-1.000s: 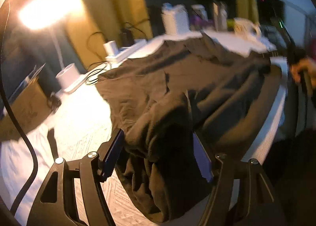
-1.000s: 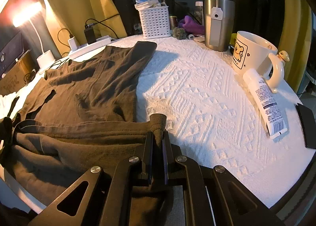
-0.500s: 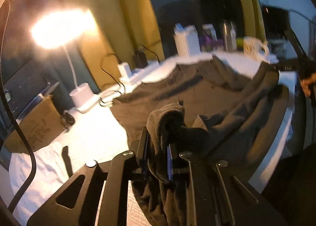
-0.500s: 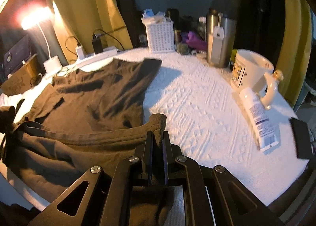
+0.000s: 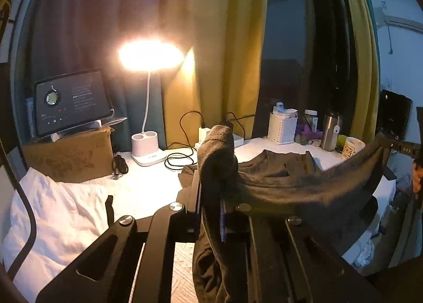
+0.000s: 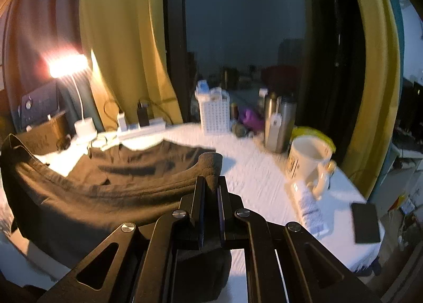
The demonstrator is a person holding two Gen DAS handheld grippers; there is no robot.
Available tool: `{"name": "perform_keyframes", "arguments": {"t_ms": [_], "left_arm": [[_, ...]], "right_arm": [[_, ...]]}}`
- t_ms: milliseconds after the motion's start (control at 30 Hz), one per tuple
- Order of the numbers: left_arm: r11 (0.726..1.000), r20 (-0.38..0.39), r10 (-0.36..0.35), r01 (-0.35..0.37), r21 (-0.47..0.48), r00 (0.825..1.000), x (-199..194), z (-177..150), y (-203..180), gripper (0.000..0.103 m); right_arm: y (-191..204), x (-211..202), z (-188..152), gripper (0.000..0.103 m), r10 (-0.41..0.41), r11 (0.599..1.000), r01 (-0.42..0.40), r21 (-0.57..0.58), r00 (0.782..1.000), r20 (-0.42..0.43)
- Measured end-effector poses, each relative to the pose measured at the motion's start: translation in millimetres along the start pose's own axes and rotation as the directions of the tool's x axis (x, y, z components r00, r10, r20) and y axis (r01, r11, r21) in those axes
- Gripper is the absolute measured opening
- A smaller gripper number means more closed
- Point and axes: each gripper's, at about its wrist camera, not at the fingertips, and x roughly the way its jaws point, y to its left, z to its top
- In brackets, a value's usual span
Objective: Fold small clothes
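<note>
**Dark garment held up by one edge between both grippers**

The left gripper has its fingers pressed together on a bunched corner of the dark brown garment, a knob of cloth poking up above the fingertips. The right gripper pinches the opposite corner just as tightly, fabric sticking up between its fingers as well. The held edge sags in a curve between the two, lifted off the white textured tablecloth, while the far part of the garment lies flat on the cloth toward the lit desk lamp. On the side of the garment away from the lamp stand a white lattice basket, a steel tumbler and a cream mug. Nearer than the mug lie a white tube and a dark phone.
</note>
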Motion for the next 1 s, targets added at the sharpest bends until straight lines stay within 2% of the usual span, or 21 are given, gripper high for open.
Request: {"name": "perform_keyframes", "arguments": {"t_ms": [267,567,1000], "left_arm": [[0.999,0.043,0.036,-0.035,-0.025,0.998,7.1,14.0,7.8,0.008],[0.998,0.048,0.064,-0.063,-0.011,0.997,35.2,30.6,16.5,0.008],[0.997,-0.033,0.075,-0.076,-0.031,0.997,97.7,39.2,26.9,0.008]], "right_arm": [[-1.8,-4.9,26.1,0.008,-0.011,1.0,0.012,-0.013,0.998,0.058],[-6.6,28.7,47.4,0.008,-0.019,1.0,0.02,-0.014,0.999,0.048],[-10.5,101.8,69.2,0.008,-0.017,1.0,0.017,-0.02,1.0,-0.009]]}}
